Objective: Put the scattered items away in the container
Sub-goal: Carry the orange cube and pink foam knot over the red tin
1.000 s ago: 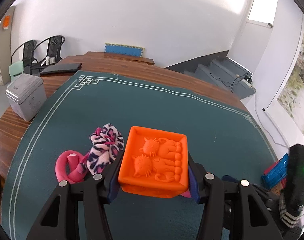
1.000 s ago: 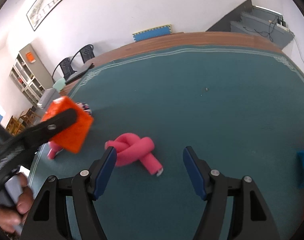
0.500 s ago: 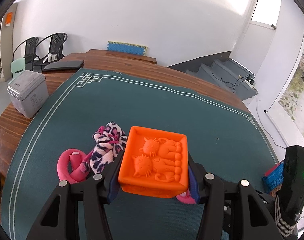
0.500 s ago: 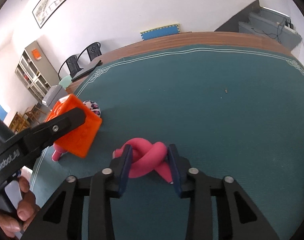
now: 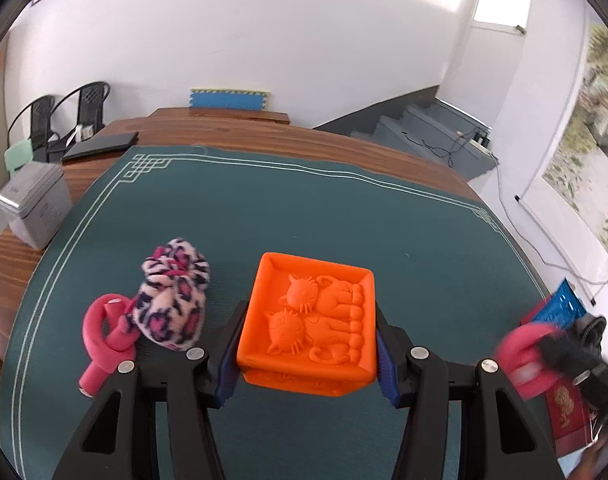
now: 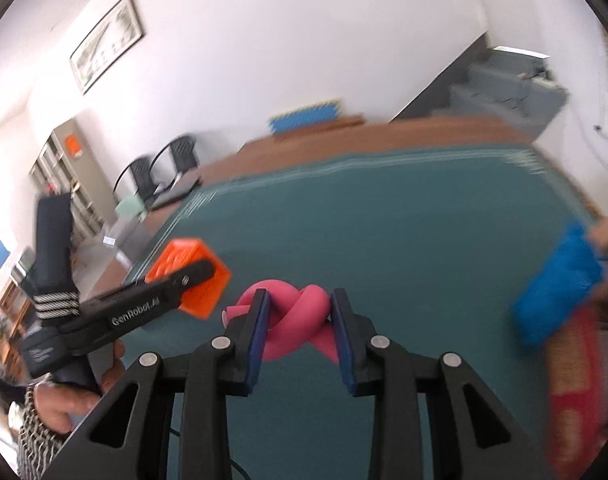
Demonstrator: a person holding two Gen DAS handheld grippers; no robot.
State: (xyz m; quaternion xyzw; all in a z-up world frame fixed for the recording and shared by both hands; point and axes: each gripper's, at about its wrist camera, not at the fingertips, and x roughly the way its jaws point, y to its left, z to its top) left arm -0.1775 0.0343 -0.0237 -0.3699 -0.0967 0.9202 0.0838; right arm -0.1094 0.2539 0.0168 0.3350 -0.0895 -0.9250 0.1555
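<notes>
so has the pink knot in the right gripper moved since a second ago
Yes. The pink knot has left the green mat, where it lay before; the right gripper, whose jaws have just closed on it, now carries it above the mat.

Wooden table under a dark green mat with white border lines, on the mat a leopard-print fabric bundle touching a pink knotted foam tube, grey lidded box and black flat case on bare wood

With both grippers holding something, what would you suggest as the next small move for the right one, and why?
Probably carry the pink knotted tube toward the orange cat box and release it there. The right gripper is shut on the tube, and the left gripper holds the box with its open side facing up.
</notes>
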